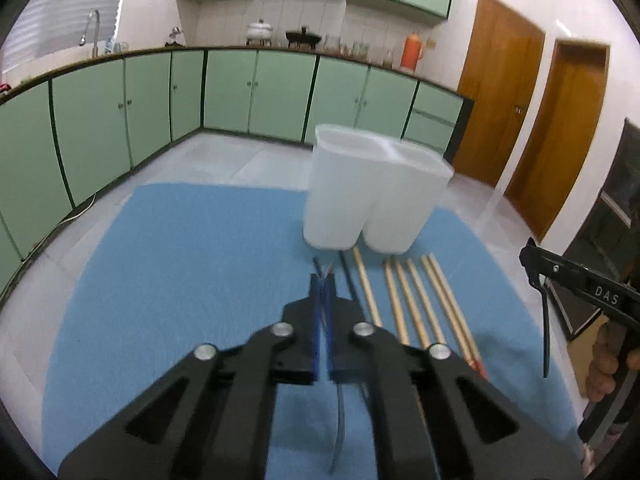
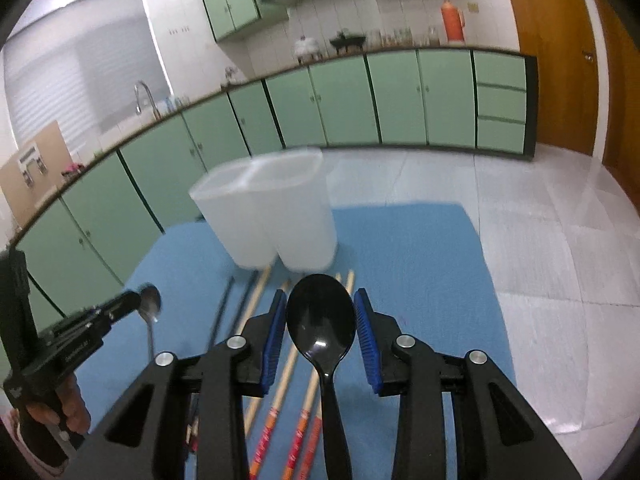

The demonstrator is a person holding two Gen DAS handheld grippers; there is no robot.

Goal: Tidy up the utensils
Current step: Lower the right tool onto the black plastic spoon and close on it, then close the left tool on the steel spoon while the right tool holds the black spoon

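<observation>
Two hand-held grippers hang over a blue mat [image 1: 180,260], each carrying a spoon toward the white two-compartment holder [image 1: 372,196] that stands at the mat's far edge. The left gripper [image 1: 323,284] has its fingers pressed together on a metal spoon [image 2: 151,305], nipped near the bowl so that the handle hangs down below the tips. The right gripper [image 2: 320,304] has its fingers part-way apart and pinching a black spoon [image 2: 320,320] by the sides of its bowl. That spoon's long axis runs along the line the gripper points in, bowl forward toward the holder and handle trailing back underneath. The holder lies straight ahead of both, a little right of the left fingers and a little left of the right ones, its open rim just beyond a row of pale wooden chopsticks [image 1: 416,304] and a dark pair [image 1: 348,276]. All of these lie lengthwise with their far tips near the holder's base. Neither hand looks clearly nearer, so either spoon will likely need lifting over the rim and tipping upright. The holder is smeared by motion blur and its compartments cannot be seen into. The chopsticks' near ends vanish beneath the grippers, and what lies under the mat cannot be made out.
</observation>
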